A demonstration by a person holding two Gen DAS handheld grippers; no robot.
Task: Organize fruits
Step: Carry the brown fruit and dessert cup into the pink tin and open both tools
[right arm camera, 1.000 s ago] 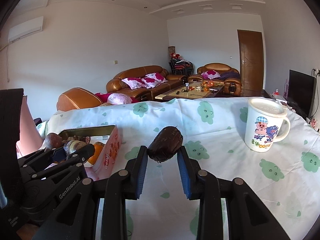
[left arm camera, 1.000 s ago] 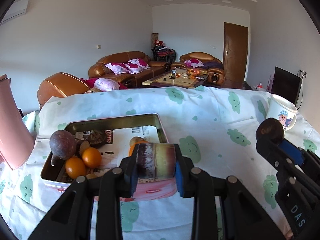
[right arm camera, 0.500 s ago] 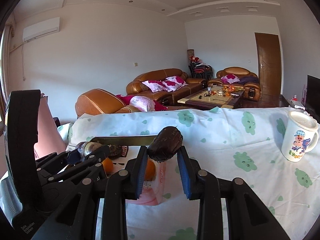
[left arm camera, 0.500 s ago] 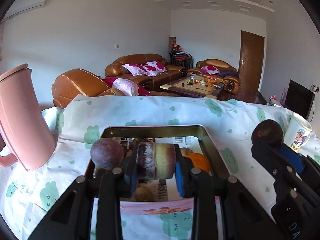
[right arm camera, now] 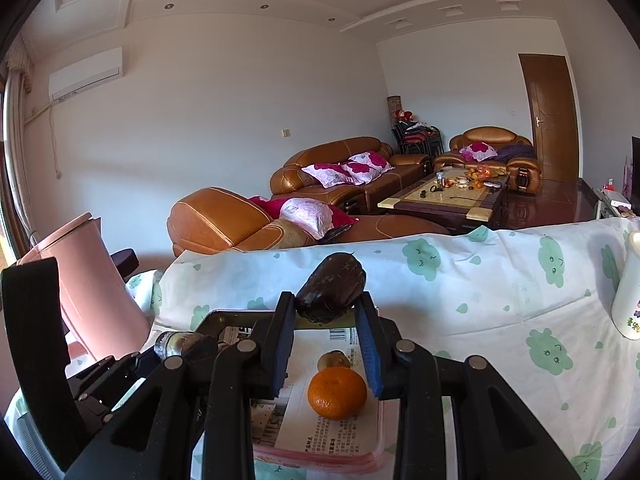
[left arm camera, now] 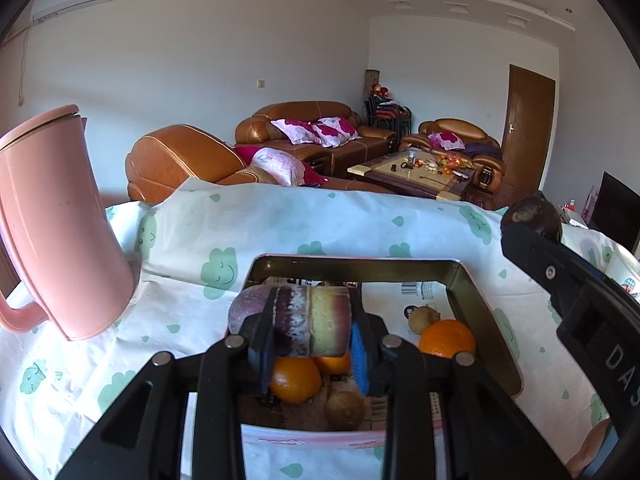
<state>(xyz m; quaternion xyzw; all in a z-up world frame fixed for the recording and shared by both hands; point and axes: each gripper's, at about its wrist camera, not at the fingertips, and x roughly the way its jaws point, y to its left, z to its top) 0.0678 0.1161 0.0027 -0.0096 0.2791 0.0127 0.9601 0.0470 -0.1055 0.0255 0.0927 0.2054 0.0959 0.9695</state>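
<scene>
My left gripper (left arm camera: 310, 330) is shut on a short purple and yellow sugarcane piece (left arm camera: 310, 320) and holds it over the metal tin (left arm camera: 476, 292) lined with newspaper. In the tin lie oranges (left arm camera: 447, 338), a kiwi (left arm camera: 344, 410) and a purple round fruit (left arm camera: 248, 310). My right gripper (right arm camera: 326, 316) is shut on a dark wrinkled fruit (right arm camera: 331, 291) and holds it above the tin (right arm camera: 216, 318), over an orange (right arm camera: 337, 393). The right gripper also shows in the left wrist view (left arm camera: 532, 220).
A pink pitcher (left arm camera: 60, 220) stands left of the tin on the cloud-print tablecloth (left arm camera: 360, 216). A white cartoon mug (right arm camera: 630, 288) stands at the right. Sofas and a coffee table lie beyond the table's far edge.
Both grippers have moved left and forward with their fruits, from beside the tin to above it. The pitcher has come closer in view and the mug has slid to the right edge.
</scene>
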